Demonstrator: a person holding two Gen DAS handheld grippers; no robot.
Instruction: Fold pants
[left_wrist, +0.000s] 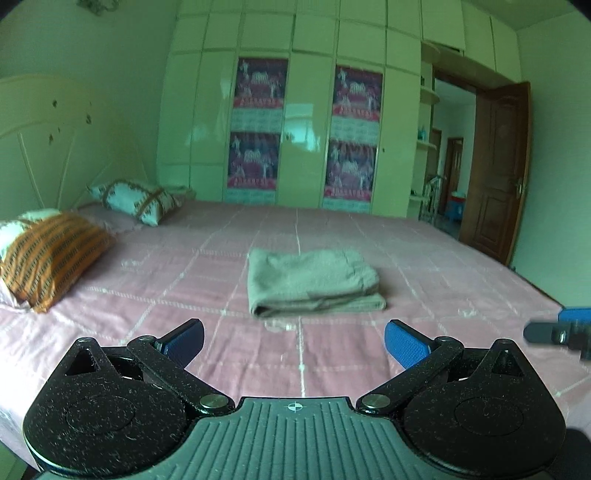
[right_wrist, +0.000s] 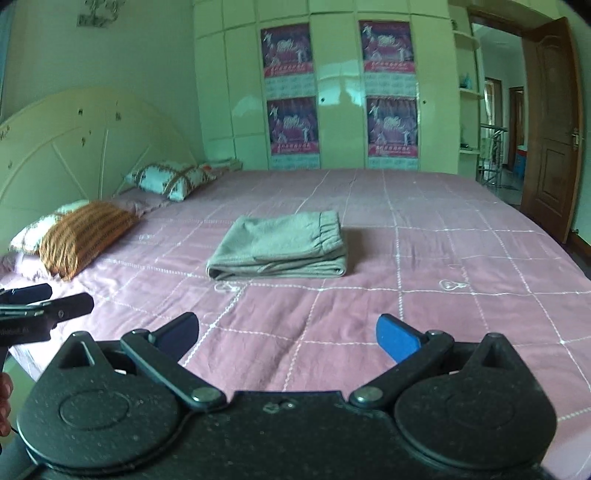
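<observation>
In the middle of the pink checked bedspread (left_wrist: 424, 251) lie the grey pants (left_wrist: 312, 282), folded into a flat, layered rectangle with the rounded fold edge facing the cameras; in the right wrist view the gathered elastic waistband of the pants (right_wrist: 280, 245) sits at the far right corner of the stack. A small white embroidered motif shows on the cover just in front of the bundle. Nearer the viewer and clear of the cloth, the left gripper (left_wrist: 293, 339) hangs over the bedspread with its blue-padded fingers spread wide and nothing between them. The right gripper (right_wrist: 286, 332) is likewise spread wide and empty, above the near part of the bed and apart from the pants. Each tool shows at the edge of the other's view: the right gripper's tip at the right edge of the left wrist view, and the left one low at the left edge of the right wrist view, with part of a hand (right_wrist: 5, 402) below it. Toward the headboard (right_wrist: 74, 147) at left lie an orange striped pillow (right_wrist: 85, 238) and a pale patterned pillow (right_wrist: 171, 179). Behind the bed stands a glossy cream wardrobe (left_wrist: 306, 122) bearing four posters, and at right a brown wooden door (left_wrist: 496, 177) stands open
</observation>
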